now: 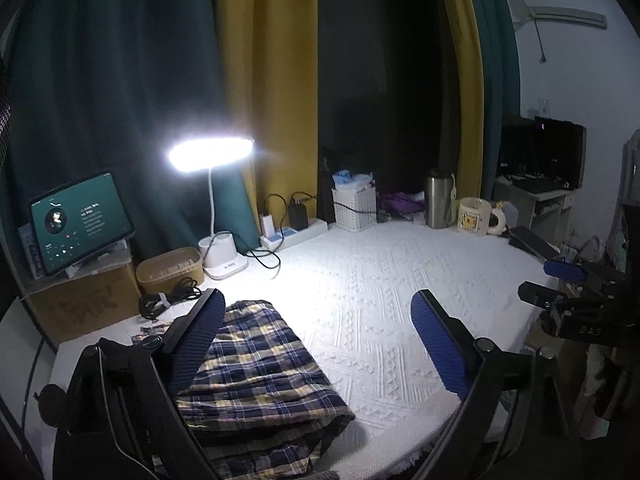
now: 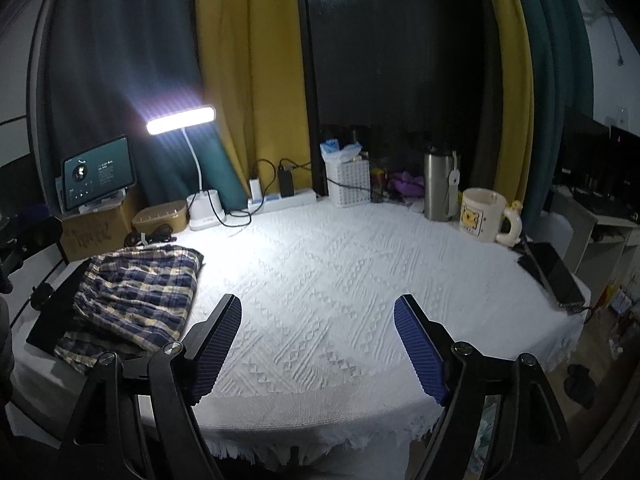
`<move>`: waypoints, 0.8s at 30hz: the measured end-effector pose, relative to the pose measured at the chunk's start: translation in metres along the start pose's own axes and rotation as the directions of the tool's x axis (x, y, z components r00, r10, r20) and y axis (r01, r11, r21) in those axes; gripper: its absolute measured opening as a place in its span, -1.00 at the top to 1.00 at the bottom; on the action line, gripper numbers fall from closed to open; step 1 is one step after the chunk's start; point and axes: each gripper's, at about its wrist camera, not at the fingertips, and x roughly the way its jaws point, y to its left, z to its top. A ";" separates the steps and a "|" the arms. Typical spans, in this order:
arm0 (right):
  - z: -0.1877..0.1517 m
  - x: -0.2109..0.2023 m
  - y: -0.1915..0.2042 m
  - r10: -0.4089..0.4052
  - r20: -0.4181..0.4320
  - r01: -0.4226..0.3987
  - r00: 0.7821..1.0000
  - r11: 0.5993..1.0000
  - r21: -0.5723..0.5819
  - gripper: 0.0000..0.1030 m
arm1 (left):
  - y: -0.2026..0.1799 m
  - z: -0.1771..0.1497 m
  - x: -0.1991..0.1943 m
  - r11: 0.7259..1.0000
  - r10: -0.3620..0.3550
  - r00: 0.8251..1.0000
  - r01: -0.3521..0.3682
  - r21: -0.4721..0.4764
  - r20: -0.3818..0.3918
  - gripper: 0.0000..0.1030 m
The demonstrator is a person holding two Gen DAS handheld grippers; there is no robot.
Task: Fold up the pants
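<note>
Plaid pants (image 2: pixel 136 292) folded, lying at table's left.

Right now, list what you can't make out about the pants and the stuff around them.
- Pants: near end cut off by the bottom edge in the left wrist view; the left gripper's finger covers one side.
- What lies under the pants: a dark flat thing, mostly covered, right wrist view.
- Tablet text: too small.
- Basket contents: dim, small.
- Right gripper: open, empty.

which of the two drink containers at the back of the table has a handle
The cream mug with the yellow cartoon print, at the right end. The steel tumbler beside it is taller, plain metal and has no handle.
</note>
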 end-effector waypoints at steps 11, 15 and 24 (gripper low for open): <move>0.020 -0.028 0.013 -0.003 0.056 0.006 0.998 0.999 -0.040 -0.62 | 0.018 0.007 -0.018 0.995 0.044 0.997 -0.038 -0.091 0.065 -0.95; 0.026 -0.036 0.018 0.002 0.073 0.002 0.997 0.998 -0.058 -0.64 | 0.026 0.008 -0.027 0.991 0.059 0.996 -0.050 -0.121 0.072 -0.97; 0.039 -0.049 0.028 0.001 0.098 0.008 0.995 0.996 -0.092 -0.71 | 0.039 0.009 -0.032 0.986 0.104 0.990 -0.089 -0.144 0.097 -0.97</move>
